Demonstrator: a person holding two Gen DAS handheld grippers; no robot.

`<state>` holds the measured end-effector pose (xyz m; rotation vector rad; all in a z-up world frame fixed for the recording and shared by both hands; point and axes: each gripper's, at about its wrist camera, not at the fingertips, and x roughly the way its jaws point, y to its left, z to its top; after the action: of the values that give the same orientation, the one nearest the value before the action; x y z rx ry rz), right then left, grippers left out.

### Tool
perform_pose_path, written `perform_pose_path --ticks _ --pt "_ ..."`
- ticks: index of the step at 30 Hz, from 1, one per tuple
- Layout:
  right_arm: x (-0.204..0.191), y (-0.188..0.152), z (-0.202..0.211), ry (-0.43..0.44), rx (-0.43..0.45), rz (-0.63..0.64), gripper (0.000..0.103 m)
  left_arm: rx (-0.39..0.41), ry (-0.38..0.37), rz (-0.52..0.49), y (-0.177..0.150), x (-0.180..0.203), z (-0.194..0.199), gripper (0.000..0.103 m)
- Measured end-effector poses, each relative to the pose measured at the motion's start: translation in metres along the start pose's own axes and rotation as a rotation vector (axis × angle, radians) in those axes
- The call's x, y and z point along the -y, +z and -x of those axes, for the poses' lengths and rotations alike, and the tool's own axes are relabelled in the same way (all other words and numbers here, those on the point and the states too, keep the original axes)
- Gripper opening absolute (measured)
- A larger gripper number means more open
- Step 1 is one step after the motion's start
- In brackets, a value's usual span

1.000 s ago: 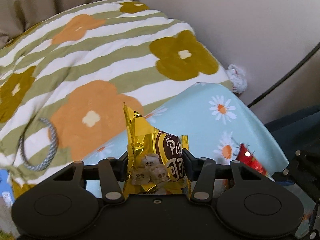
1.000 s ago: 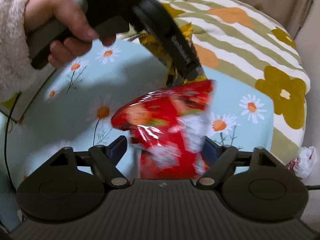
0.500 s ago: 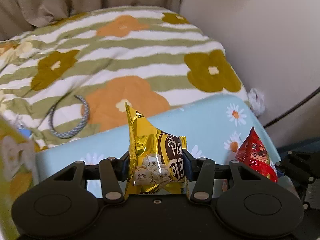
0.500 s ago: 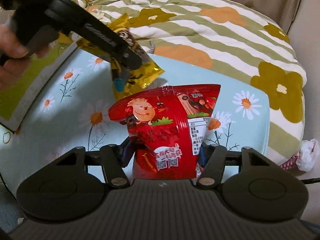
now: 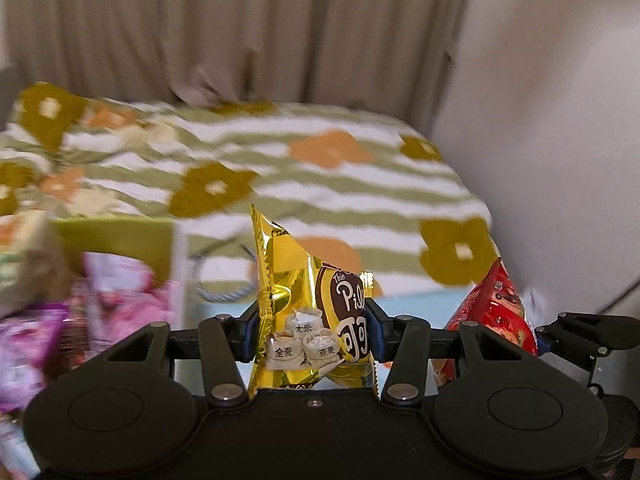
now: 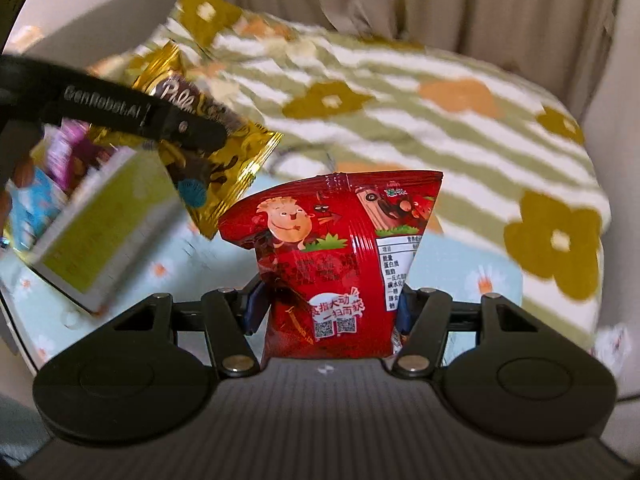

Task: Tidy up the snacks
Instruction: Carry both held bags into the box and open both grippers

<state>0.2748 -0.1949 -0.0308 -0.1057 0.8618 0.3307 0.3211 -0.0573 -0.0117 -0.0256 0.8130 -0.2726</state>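
Note:
A gold foil snack bag [image 5: 304,280] stands upright between the pads of my left gripper [image 5: 310,332], which is shut on it. In the right wrist view the same gold bag [image 6: 224,160] hangs in the air at the upper left, over the corner of a green box [image 6: 104,240]. A red snack bag [image 6: 340,248] with a cartoon print is pinched at its lower part by my right gripper [image 6: 326,312], which is shut on it and holds it off the surface. The red bag [image 5: 496,312] also shows at the right edge of the left wrist view.
The green box [image 5: 120,240] holds pink and purple packets [image 5: 116,304]. Below lies a light blue daisy cloth [image 6: 480,280]. Behind it is a green-striped floral blanket [image 5: 320,184], then a beige curtain [image 5: 240,40] and a wall to the right.
Both grippers have risen with their bags. The left swung left, bringing the box of packets into view. The right jaws closed on the red bag and lifted it off the blue cloth.

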Motion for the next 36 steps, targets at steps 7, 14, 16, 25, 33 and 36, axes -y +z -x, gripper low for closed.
perform_pose_path --ticks 7,14,16,25,33,36 --pt "-0.041 0.055 0.025 0.122 0.117 0.072 0.074 0.114 0.128 0.102 0.008 -0.044 0.059 0.054" --pt "-0.093 0.100 0.023 0.170 0.175 0.073 0.074 0.145 0.171 0.176 0.010 -0.102 0.079 0.055" --pt "-0.110 0.110 0.020 0.164 0.184 0.072 0.074 0.139 0.168 0.174 0.012 -0.118 0.080 0.055" --pt "-0.171 0.148 -0.013 0.107 0.156 0.004 0.074 0.063 0.102 0.196 0.003 -0.193 0.072 0.055" --pt "-0.196 0.161 -0.042 0.043 0.116 -0.060 0.074 0.012 -0.045 0.177 -0.003 -0.209 0.061 0.093" --pt "-0.198 0.162 -0.044 0.010 0.109 -0.074 0.074 0.049 -0.023 0.153 -0.006 -0.213 0.072 0.103"
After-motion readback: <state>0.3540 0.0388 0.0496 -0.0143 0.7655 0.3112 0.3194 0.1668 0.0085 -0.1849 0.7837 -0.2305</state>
